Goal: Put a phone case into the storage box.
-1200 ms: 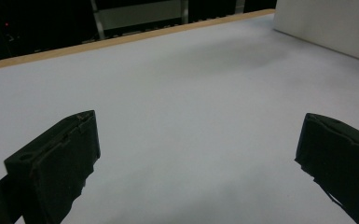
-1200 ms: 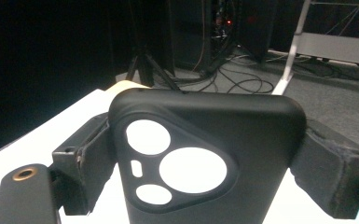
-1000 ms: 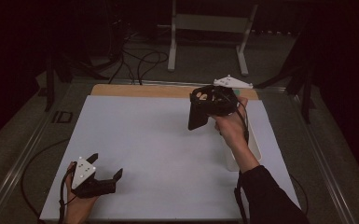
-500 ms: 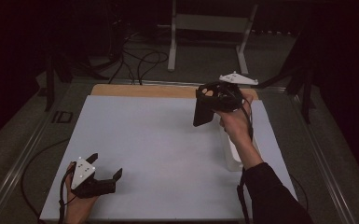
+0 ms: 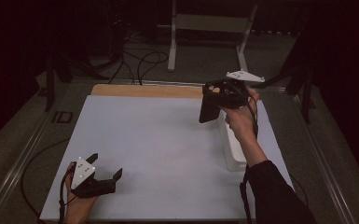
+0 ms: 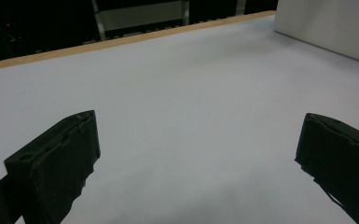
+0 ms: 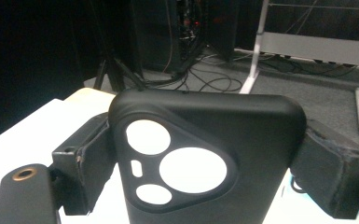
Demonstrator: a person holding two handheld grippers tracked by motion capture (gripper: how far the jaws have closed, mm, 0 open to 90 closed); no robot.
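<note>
A black phone case [image 7: 205, 163] with round camera cut-outs is clamped by its sides in my right gripper [image 7: 205, 158]. In the high view that right gripper [image 5: 219, 95] is lifted above the table's far right, and the phone case [image 5: 209, 111] hangs down from it. Low at the near left corner of the white mat [image 5: 158, 144], my left gripper [image 5: 105, 169] rests open. Its two black fingers [image 6: 56, 163] stand wide apart with only the bare mat [image 6: 182, 107] between them.
A white rectangular tray [image 5: 231, 144] lies along the mat's right side, under my right forearm; its white wall [image 6: 326, 25] shows at the upper right of the left gripper view. A wooden table edge [image 5: 144, 90] runs along the back. Cables and a metal stand [image 5: 210, 28] sit on the floor beyond.
My right gripper has carried the phone case a little to the right and farther back, above the tray's far end. The left gripper has not moved.
</note>
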